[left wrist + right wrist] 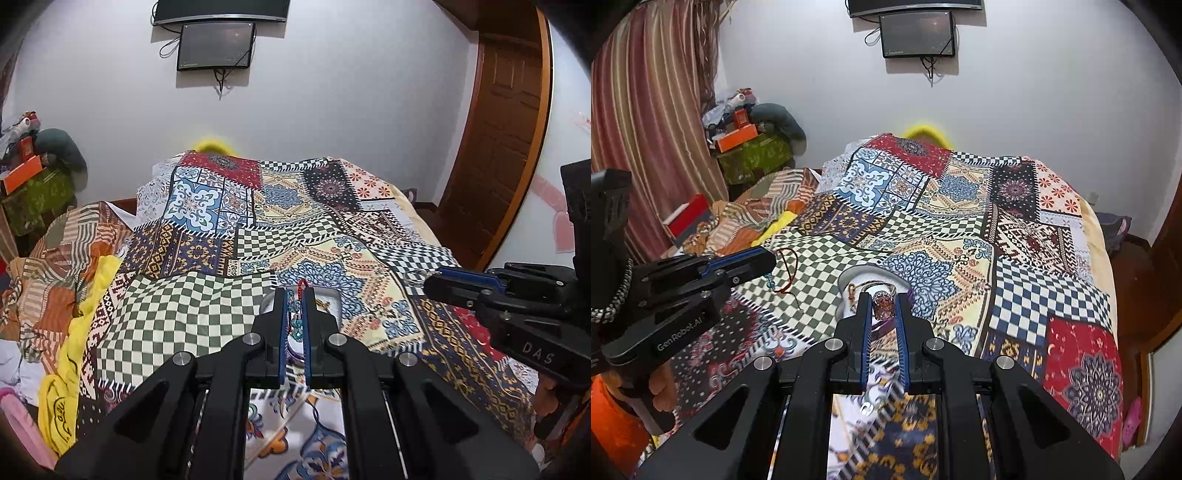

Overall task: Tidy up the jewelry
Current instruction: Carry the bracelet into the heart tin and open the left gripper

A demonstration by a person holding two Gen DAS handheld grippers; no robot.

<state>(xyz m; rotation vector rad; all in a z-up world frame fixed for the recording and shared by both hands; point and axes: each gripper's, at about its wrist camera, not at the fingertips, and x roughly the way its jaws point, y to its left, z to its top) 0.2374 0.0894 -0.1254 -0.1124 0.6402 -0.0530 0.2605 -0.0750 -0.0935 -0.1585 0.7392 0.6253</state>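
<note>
Two pieces of jewelry are held above the patchwork bedspread (960,236). The right gripper (884,308) has its fingers nearly closed on a ring (884,305) with a reddish stone, directly over a white tray (864,277) lying on the near middle of the bed. The left gripper (294,306), fingers likewise nearly closed, pinches a red cord bracelet (783,271) with teal beads, hanging just left of the tray. Two dark screens (918,33) hang on the far wall.
</note>
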